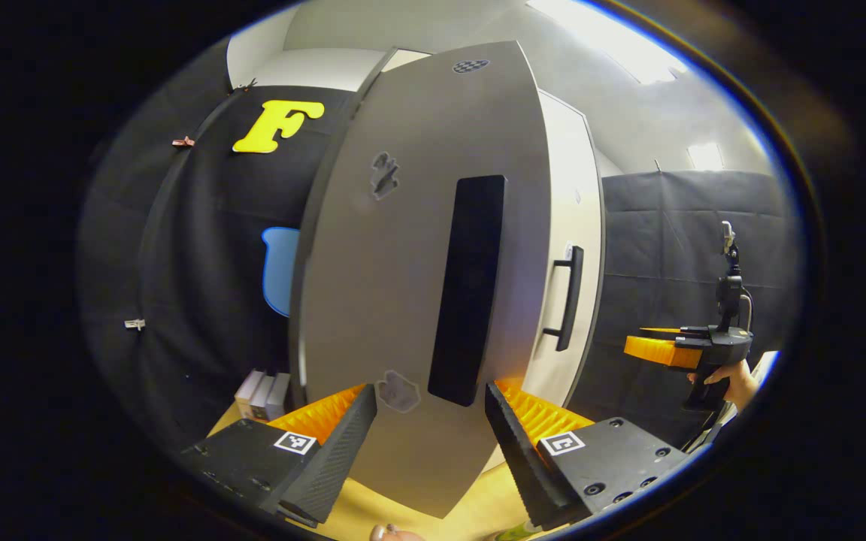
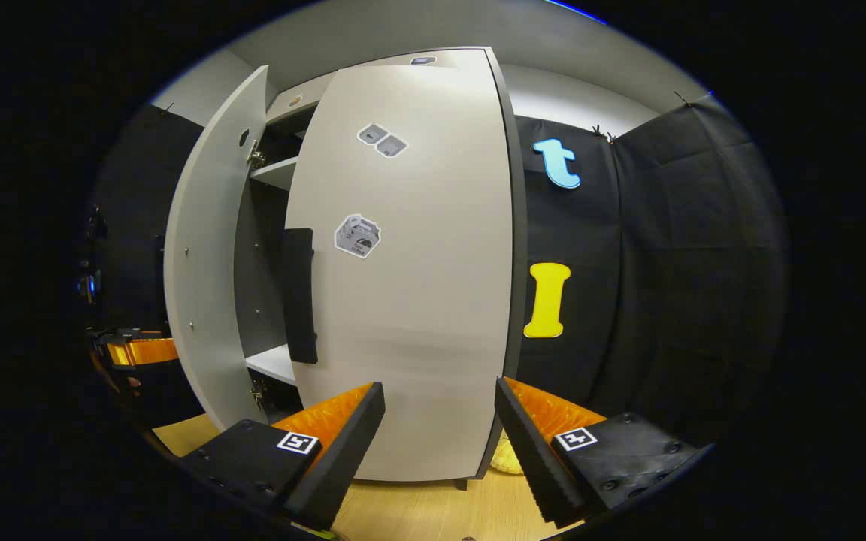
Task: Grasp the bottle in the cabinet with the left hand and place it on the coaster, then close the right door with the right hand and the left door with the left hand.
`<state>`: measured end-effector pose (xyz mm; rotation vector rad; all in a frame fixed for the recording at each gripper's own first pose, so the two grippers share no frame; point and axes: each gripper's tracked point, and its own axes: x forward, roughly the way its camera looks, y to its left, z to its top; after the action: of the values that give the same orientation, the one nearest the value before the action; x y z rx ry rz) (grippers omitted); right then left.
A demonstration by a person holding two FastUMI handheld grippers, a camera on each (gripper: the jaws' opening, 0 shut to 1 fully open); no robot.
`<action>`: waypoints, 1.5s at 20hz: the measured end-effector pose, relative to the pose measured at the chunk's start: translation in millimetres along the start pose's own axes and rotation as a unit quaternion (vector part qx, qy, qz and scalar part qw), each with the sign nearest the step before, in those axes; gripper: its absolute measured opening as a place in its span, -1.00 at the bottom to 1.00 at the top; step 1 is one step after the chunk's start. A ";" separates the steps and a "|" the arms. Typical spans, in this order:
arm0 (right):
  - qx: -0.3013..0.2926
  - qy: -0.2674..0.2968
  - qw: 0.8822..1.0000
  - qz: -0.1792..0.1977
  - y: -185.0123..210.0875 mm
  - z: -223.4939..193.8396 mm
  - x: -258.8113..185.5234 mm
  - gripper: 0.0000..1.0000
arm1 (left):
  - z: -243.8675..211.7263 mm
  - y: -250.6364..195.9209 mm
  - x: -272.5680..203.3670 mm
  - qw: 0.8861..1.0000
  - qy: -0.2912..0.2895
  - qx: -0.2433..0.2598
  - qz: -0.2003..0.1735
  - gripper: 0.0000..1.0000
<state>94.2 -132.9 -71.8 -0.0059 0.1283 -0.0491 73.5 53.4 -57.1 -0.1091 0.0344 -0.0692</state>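
Grey left door (image 1: 410, 285) fills the centre of the left gripper view, ajar, with the left gripper (image 1: 431, 443) spread wide and empty before it. At centre of the right gripper view, the right door (image 2: 410, 285) looks closed behind the wide, empty right gripper (image 2: 439, 443).

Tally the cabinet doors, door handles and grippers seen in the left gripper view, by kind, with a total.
Flat grey cabinet doors: 2, left door, right door
Black bar door handles: 2
Two-finger grippers: 2, left gripper, right gripper
Total: 6
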 end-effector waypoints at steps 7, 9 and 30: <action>0.008 -0.003 1.000 -0.008 -17.5 3.7 -9.6 0.95 | -3.3 -38.1 21.2 0.999 0.010 0.028 -0.019 0.76; 0.013 -0.005 1.000 -0.009 -18.1 6.2 -12.0 0.96 | -1.8 -39.5 24.2 0.999 0.010 0.027 -0.020 0.85; 0.002 -0.031 0.999 -0.021 6.2 28.2 -3.2 0.96 | 3.7 -23.6 24.1 0.998 0.011 0.040 0.045 0.86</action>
<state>95.0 -126.5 -43.5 -0.0058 0.0670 -0.0919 96.1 28.7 -51.5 -0.0260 0.0593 0.0178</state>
